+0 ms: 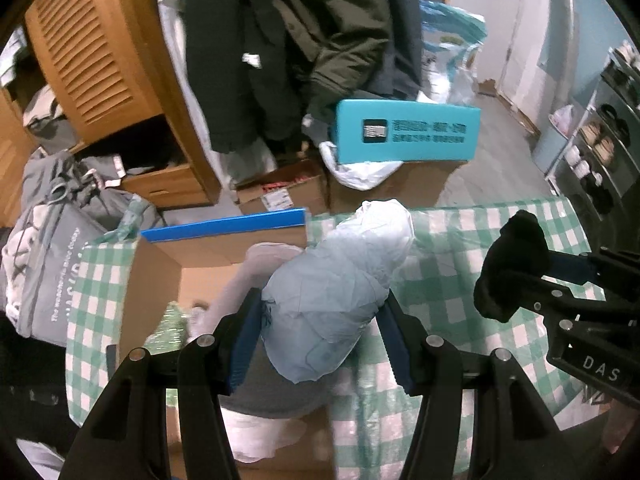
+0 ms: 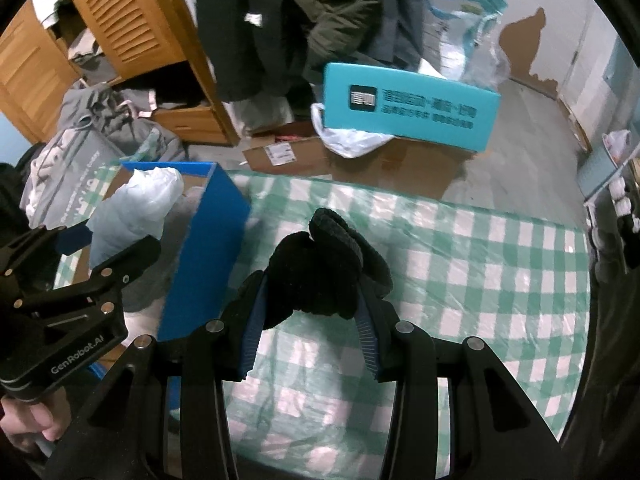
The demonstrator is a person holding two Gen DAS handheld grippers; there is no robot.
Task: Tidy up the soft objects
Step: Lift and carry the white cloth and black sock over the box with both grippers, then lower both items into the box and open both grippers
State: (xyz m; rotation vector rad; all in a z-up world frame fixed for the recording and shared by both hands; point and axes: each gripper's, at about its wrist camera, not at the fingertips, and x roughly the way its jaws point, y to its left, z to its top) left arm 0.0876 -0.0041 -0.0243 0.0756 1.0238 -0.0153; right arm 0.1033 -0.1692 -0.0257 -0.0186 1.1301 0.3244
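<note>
My left gripper (image 1: 320,312) is shut on a pale blue crumpled bundle (image 1: 340,284), held above an open cardboard box with a blue rim (image 1: 224,228). Inside the box lie pale soft items (image 1: 256,264) and something green (image 1: 172,328). My right gripper (image 2: 312,304) is shut on a black knitted item (image 2: 324,264), held over the green-and-white checked cloth (image 2: 460,280). In the left wrist view the right gripper (image 1: 520,276) with the black knitted item (image 1: 508,272) shows at the right. In the right wrist view the left gripper (image 2: 100,248) and the pale blue bundle (image 2: 132,208) show at the left, over the box (image 2: 208,240).
A teal box (image 1: 404,132) rests on cardboard boxes (image 1: 280,192) on the floor beyond the cloth. Dark coats (image 1: 280,40) hang behind, beside a wooden wardrobe (image 1: 100,48). A grey bag (image 1: 48,264) sits at the left, shelves (image 1: 600,148) at the right. A hand (image 2: 28,420) grips the left handle.
</note>
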